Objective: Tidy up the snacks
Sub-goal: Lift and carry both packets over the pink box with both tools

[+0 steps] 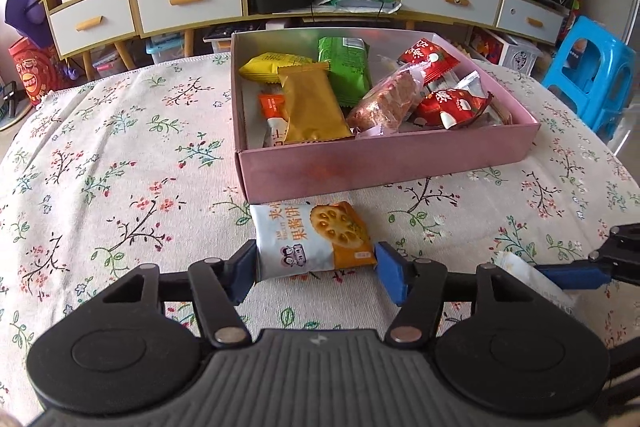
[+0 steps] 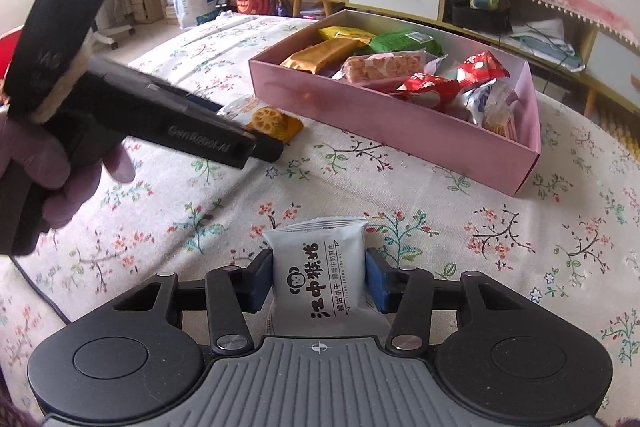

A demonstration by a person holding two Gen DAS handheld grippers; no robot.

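A: What does the left gripper (image 1: pixel 316 273) have?

B: A jam biscuit packet (image 1: pixel 314 241), pale blue with an orange end, low in the middle of the left wrist view. The blue pads sit against both its ends, so it is clamped on the packet, which lies on the flowered tablecloth (image 1: pixel 120 167) just in front of the pink box (image 1: pixel 384 163).

A: And the right gripper (image 2: pixel 319 281)?

B: Grasping a white biscuit packet (image 2: pixel 320 267) with black lettering, bottom centre of the right wrist view. Both pads press its sides; the packet stands on end between them, its crimped top edge pointing up the frame.

A: What is in the box?

B: Snacks already: a gold packet (image 1: pixel 312 107), a yellow one (image 1: pixel 272 67) behind it, a green packet (image 1: pixel 346 71), a clear-wrapped pink bar (image 1: pixel 384 103) and red wrappers (image 1: pixel 448 103) toward the right side.

A: Can you see the person?

B: A hand (image 2: pixel 48 163) at the left edge of the right wrist view, gripping the left tool's black handle.
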